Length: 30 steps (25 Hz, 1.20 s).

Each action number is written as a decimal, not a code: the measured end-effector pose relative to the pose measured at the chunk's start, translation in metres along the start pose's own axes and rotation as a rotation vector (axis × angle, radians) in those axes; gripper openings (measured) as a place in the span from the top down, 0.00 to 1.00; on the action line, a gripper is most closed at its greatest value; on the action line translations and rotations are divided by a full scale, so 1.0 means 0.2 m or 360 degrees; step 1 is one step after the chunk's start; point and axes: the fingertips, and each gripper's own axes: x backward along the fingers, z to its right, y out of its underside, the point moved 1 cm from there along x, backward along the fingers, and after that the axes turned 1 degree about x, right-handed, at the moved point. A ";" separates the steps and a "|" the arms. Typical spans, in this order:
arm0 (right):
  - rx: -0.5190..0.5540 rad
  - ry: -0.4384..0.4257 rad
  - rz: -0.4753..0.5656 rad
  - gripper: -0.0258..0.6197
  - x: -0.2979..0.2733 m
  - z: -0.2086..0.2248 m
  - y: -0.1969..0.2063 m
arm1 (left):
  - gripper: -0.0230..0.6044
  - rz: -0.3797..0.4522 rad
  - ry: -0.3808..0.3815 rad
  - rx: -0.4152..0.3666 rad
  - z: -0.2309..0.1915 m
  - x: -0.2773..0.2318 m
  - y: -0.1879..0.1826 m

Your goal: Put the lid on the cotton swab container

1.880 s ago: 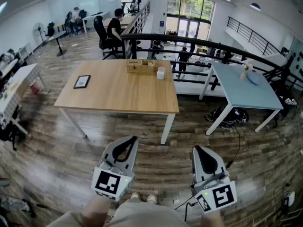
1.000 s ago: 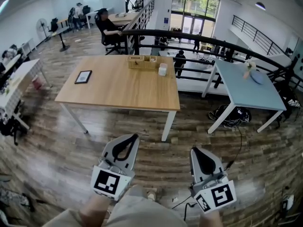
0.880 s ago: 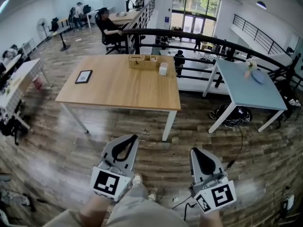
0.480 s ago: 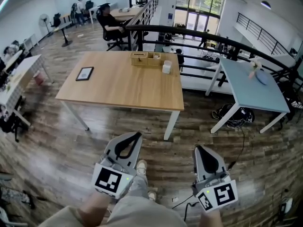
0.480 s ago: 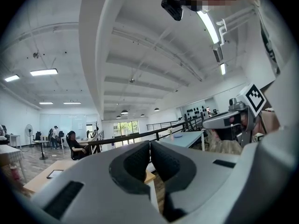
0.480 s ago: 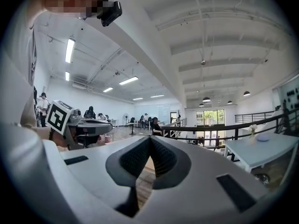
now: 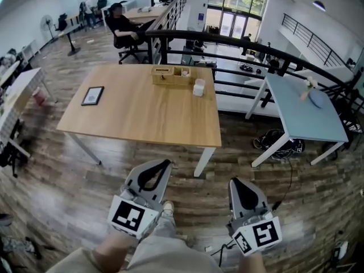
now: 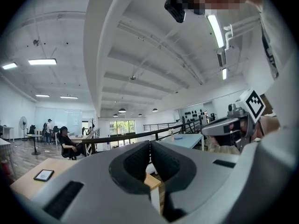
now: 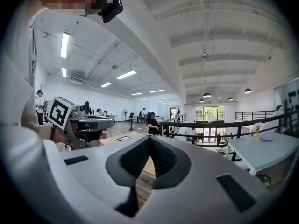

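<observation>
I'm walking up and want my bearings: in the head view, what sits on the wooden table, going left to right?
On it: black-framed tablet → wooden organizer box → small white container, just right of the box.

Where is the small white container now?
In the head view, the white container stands near the wooden table's far right corner, just right of the wooden box.

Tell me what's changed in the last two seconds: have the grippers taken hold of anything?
The person has stepped toward the wooden table, now slightly nearer in the head view. Nothing was gripped: the left gripper and right gripper stay shut, empty, held low. The white container, wooden box and black frame sit unmoved on it.
</observation>
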 end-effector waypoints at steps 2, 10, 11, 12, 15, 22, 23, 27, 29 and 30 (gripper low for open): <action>-0.0007 0.0009 -0.0025 0.92 -0.14 0.06 0.00 | 0.92 -0.0014 0.0009 0.0000 -0.10 -0.11 0.01; -0.0017 0.0055 -0.0046 0.92 -0.70 0.27 -0.08 | 0.92 -0.0045 0.0058 -0.0035 -0.54 -0.52 0.00; -0.0019 0.0063 -0.0048 0.92 -0.77 0.29 -0.09 | 0.92 -0.0047 0.0067 -0.0032 -0.60 -0.57 0.00; -0.0021 0.0070 -0.0051 0.92 -0.83 0.30 -0.10 | 0.92 -0.0048 0.0075 -0.0030 -0.65 -0.61 -0.01; -0.0023 0.0083 -0.0047 0.92 -1.00 0.33 -0.15 | 0.92 -0.0043 0.0094 -0.0023 -0.79 -0.70 -0.02; -0.0008 0.0102 -0.0050 0.92 -1.24 0.39 -0.19 | 0.92 -0.0044 0.0122 0.0000 -0.98 -0.85 0.03; -0.0008 0.0104 -0.0060 0.92 -1.26 0.40 -0.18 | 0.92 -0.0048 0.0124 0.0008 -0.99 -0.87 0.04; -0.0012 0.0114 -0.0087 0.92 -1.32 0.46 -0.15 | 0.92 -0.0057 0.0133 0.0012 -1.02 -0.95 0.07; -0.0018 0.0113 -0.0089 0.92 -1.35 0.50 -0.12 | 0.92 -0.0060 0.0131 0.0007 -1.03 -0.99 0.09; -0.0020 0.0111 -0.0088 0.92 -1.37 0.52 -0.10 | 0.92 -0.0063 0.0131 0.0002 -1.03 -1.02 0.11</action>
